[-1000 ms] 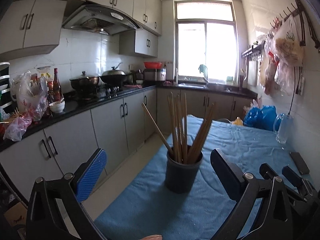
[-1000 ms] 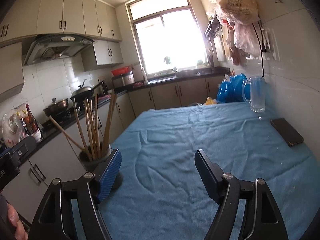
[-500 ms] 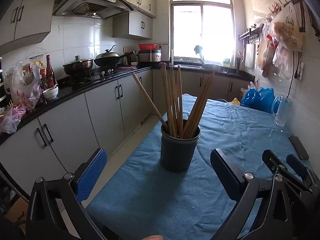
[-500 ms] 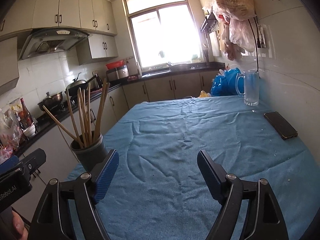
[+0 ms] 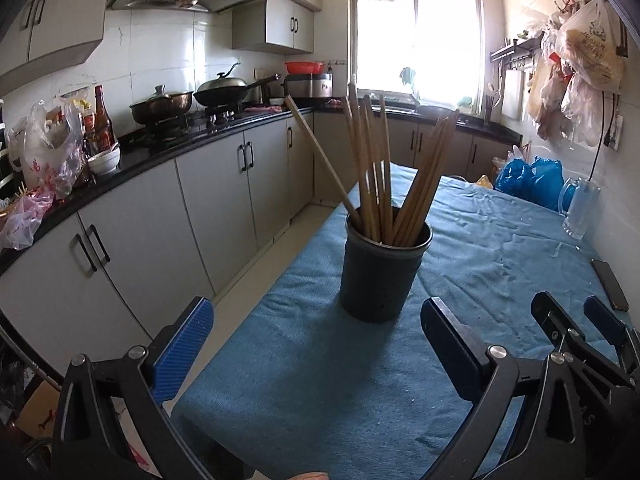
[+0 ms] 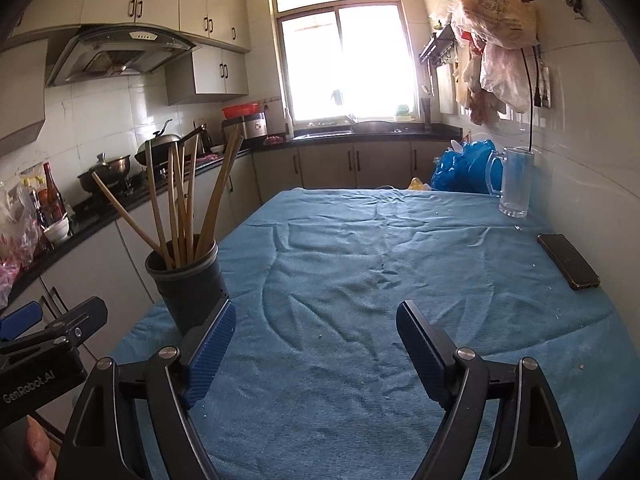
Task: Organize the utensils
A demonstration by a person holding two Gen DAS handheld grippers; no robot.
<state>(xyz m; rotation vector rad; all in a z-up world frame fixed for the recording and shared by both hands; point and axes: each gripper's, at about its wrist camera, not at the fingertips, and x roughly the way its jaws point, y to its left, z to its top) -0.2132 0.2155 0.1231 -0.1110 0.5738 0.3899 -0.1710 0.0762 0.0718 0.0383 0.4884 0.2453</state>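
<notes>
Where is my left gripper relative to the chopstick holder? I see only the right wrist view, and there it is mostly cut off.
Observer: The left gripper is open and empty. The dark holder stands ahead of the gap between its fingers, untouched.
Operator: What is below it, beside the table?
Observer: What looks like a cardboard box lies on the floor, at the lower left of the left wrist view.

one holder [image 5: 380, 272], one mug [image 6: 514, 184], one phone [image 6: 568, 261]
</notes>
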